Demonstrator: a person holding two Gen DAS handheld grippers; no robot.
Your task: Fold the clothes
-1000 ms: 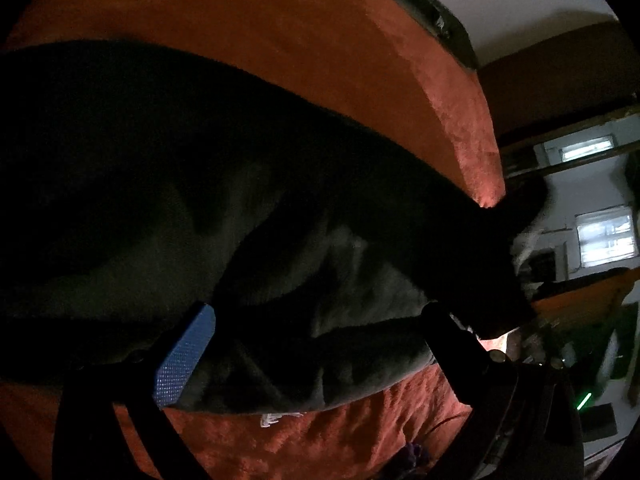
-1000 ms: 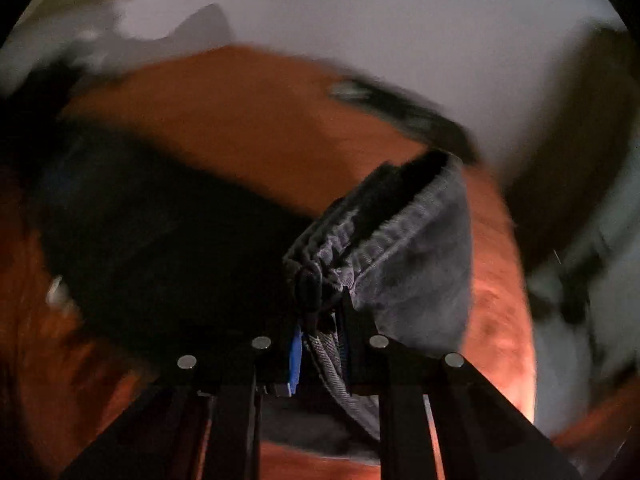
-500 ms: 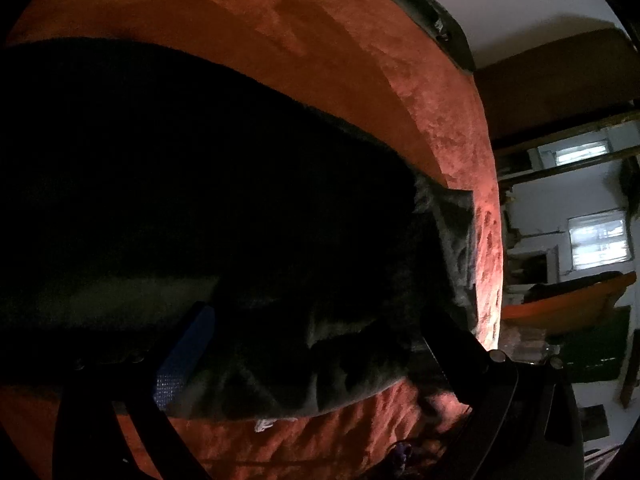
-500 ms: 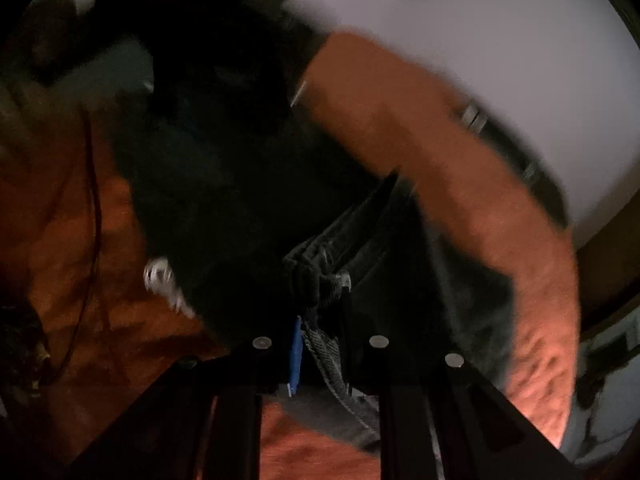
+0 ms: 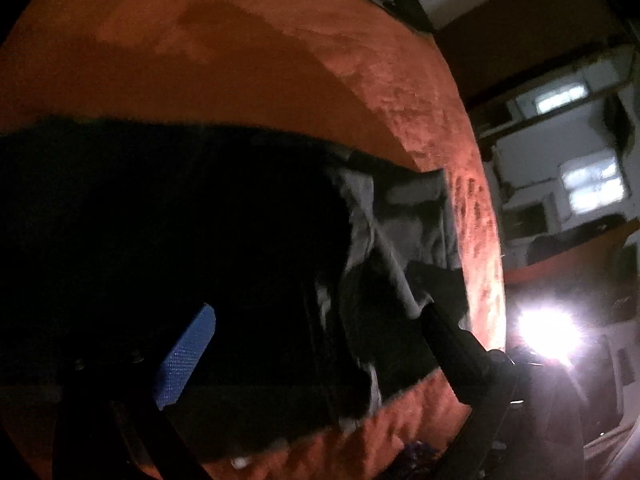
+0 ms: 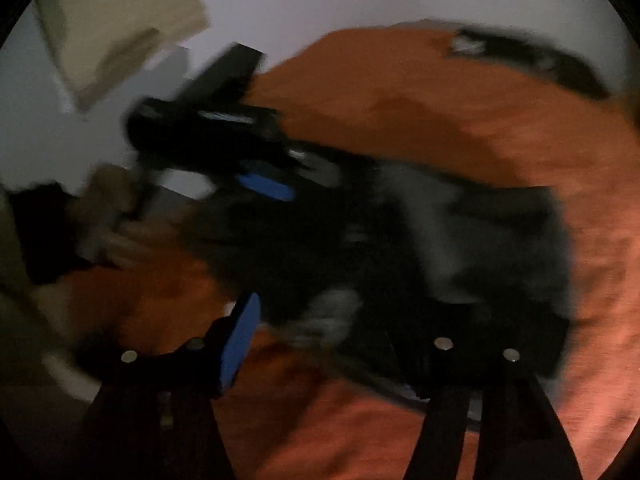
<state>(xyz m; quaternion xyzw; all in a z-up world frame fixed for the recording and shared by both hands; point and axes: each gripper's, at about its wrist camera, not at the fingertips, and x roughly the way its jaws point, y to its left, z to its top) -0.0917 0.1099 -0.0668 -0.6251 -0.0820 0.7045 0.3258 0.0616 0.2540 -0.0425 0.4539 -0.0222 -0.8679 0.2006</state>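
Tools [image 5: 312, 320] [image 6: 340, 320] spread wide, over dark garment [image 6: 480, 240]

Both wrist views close over garment [image 5: 240, 240]

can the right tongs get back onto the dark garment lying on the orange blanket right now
Probably yes. The right tongs are open with nothing between the fingers, and the dark garment lies just ahead on the orange blanket. Motion blur hides the exact gap.

Both the left hand-held gripper [image 5: 316, 340] and right hand-held gripper [image 6: 344, 332] gape wide.
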